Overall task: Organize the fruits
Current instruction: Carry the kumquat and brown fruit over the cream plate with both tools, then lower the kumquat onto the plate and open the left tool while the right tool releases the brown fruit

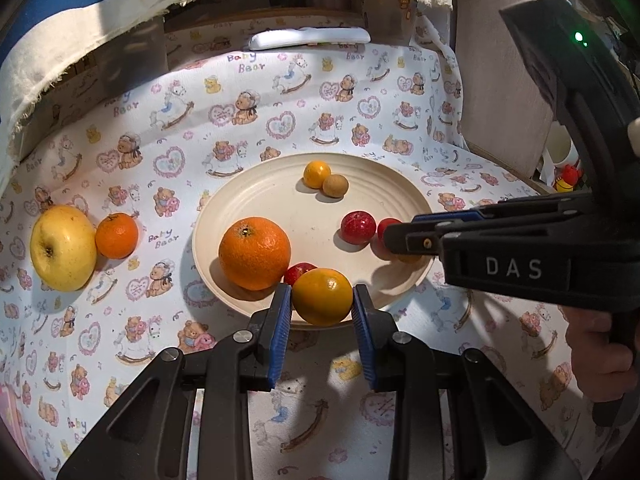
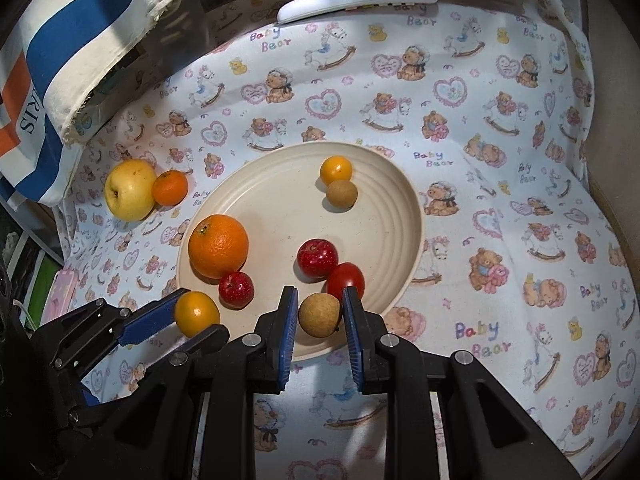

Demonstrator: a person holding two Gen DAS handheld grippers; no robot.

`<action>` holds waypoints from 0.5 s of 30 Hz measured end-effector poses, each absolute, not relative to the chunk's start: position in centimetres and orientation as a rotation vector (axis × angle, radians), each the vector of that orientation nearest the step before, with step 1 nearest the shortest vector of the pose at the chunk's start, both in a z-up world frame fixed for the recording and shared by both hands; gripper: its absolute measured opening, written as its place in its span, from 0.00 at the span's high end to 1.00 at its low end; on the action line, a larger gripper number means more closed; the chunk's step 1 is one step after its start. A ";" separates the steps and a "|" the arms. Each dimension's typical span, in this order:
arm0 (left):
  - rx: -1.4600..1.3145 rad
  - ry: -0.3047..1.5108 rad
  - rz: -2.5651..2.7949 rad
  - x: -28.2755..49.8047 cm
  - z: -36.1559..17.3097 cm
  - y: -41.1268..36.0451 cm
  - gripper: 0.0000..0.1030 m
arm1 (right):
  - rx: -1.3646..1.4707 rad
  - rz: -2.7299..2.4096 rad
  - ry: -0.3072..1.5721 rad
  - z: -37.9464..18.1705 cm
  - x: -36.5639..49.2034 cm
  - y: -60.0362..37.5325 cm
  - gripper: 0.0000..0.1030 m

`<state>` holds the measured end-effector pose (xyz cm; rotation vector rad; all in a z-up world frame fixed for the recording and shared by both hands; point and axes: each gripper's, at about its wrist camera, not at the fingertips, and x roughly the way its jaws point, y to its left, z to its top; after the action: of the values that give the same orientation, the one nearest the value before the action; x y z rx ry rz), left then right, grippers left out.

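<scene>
Left claw (image 1: 322,300) clamped a yellow-orange citrus (image 1: 322,297); right claw (image 2: 320,314) clamped a brown longan (image 2: 319,315), half-hiding a tomato (image 2: 346,279) on the plate (image 2: 404,216).

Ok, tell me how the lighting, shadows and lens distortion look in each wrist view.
Left wrist view: hard light casts dark shadows left of the big orange and yellow apple; fisheye darkens the corners. Right wrist view: glare whitens the cloth at the top, the plate rim bows, all stays sharp.
</scene>
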<state>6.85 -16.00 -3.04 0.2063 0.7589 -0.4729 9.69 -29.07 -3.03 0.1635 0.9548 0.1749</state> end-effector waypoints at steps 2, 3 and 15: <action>0.209 0.760 -0.475 6.8 -3.1 -16.1 0.71 | 0.163 0.176 0.958 -3.0 9.7 -29.1 0.77; 0.210 0.760 -0.474 6.8 -3.1 -16.1 0.71 | 0.162 0.175 0.959 -3.1 9.7 -29.1 0.77; 0.192 0.771 -0.466 7.3 -3.3 -15.8 0.68 | 0.126 0.157 0.961 -3.4 9.8 -28.6 0.77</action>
<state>7.31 -15.82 -3.27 0.1922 0.7707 -0.4664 9.80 -28.56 -3.35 0.1256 0.9613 0.1575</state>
